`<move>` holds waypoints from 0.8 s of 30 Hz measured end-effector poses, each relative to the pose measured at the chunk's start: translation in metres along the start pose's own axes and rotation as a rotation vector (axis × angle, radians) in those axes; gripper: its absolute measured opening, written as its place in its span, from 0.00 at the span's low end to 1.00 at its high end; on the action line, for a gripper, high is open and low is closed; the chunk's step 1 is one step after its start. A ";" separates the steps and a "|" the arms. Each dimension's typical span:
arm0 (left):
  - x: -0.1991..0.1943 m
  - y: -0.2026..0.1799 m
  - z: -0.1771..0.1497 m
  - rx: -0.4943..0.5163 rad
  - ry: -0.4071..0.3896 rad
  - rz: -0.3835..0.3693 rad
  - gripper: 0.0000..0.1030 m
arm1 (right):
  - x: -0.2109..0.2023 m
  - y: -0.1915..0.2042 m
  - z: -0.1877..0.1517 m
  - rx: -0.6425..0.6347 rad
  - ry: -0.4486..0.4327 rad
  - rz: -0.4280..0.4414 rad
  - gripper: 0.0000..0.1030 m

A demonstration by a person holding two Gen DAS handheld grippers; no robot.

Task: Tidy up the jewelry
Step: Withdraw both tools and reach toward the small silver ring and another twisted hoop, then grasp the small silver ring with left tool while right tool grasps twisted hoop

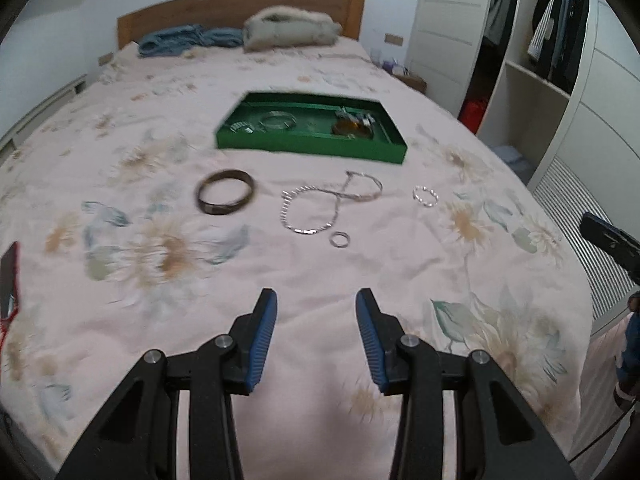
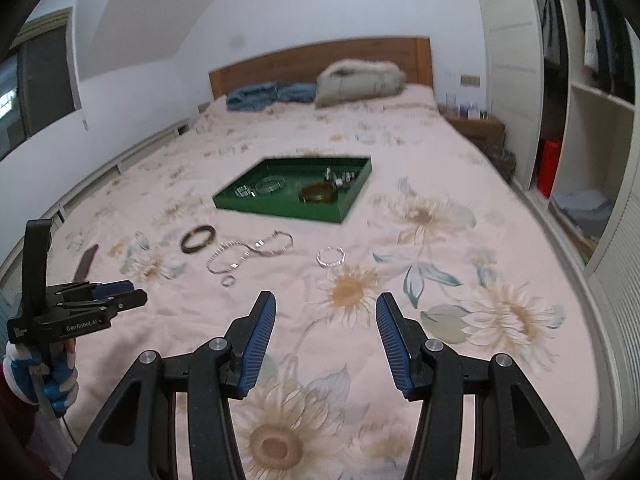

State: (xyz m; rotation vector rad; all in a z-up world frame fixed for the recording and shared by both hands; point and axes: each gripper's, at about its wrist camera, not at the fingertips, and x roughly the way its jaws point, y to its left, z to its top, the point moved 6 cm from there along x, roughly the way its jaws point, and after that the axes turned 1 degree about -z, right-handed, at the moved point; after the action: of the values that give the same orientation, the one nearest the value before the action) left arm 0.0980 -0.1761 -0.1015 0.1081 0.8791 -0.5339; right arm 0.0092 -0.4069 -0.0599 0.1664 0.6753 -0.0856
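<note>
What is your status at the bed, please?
Both tools, left and right, open, empty. Bangle, chain, two rings loose before the green tray. Path unobstructed.

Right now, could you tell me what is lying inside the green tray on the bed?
Inside the green tray lie a silver bangle, a smaller silver piece, an amber bangle and a blurred metallic cluster. Its near wall hides the nearest floor strip.
</note>
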 end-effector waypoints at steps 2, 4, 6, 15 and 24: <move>0.022 -0.004 0.004 -0.007 0.024 -0.009 0.38 | 0.024 -0.003 0.000 0.000 0.029 0.005 0.50; 0.044 -0.007 0.009 -0.012 0.043 -0.009 0.38 | 0.052 -0.006 0.001 -0.004 0.062 0.011 0.50; 0.063 -0.008 0.013 -0.010 0.058 0.009 0.38 | 0.081 -0.008 0.001 -0.011 0.096 0.017 0.50; 0.119 -0.016 0.024 0.037 0.090 0.082 0.38 | 0.177 -0.016 0.008 -0.026 0.184 0.035 0.50; 0.132 -0.017 0.023 0.064 0.074 0.095 0.36 | 0.214 -0.009 0.018 -0.090 0.210 0.061 0.54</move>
State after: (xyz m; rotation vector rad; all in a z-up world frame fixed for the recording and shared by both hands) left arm 0.1740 -0.2509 -0.1839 0.2280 0.9248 -0.4722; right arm 0.1851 -0.4239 -0.1819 0.1102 0.8816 0.0213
